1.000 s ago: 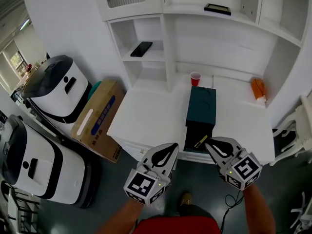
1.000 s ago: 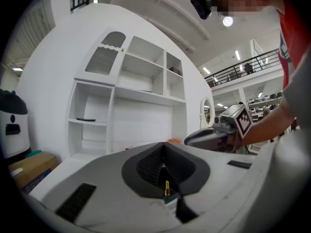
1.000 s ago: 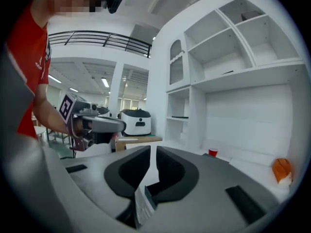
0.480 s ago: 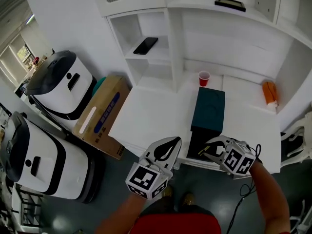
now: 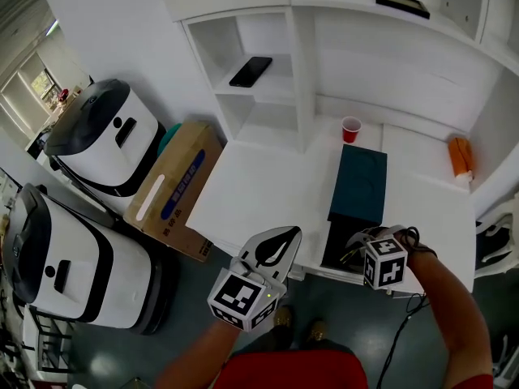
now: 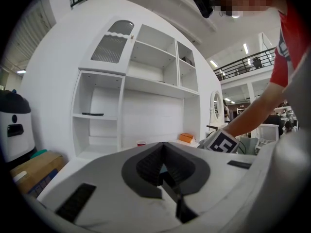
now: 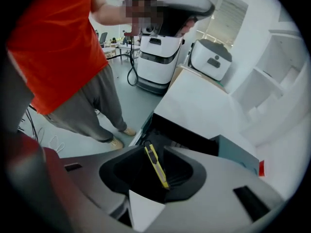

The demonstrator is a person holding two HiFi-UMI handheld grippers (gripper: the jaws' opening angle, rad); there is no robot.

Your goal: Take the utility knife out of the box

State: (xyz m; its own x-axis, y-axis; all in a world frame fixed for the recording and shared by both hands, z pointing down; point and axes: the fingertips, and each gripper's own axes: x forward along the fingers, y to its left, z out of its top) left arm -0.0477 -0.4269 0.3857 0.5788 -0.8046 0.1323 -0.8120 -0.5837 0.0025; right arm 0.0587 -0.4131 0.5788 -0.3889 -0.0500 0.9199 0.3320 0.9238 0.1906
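A yellow utility knife lies slantwise between the jaws of my right gripper, which are opening wide; no pad visibly presses on it. The right gripper points steeply down over the open black box at the table's front edge. That box shows dark under the jaws, and its dark teal lid lies just behind it. My left gripper hovers off the table's front edge, left of the box, with its fingertips together and nothing in it. In the left gripper view the left gripper faces the shelves.
The white table stands against a white shelf unit. A red cup and an orange object sit at its back. A black phone lies on a shelf. A cardboard box and white machines stand left on the floor.
My right gripper has dropped and tipped from nearly level to pointing down over the black box, and its jaws have spread. My left gripper has shifted only slightly.
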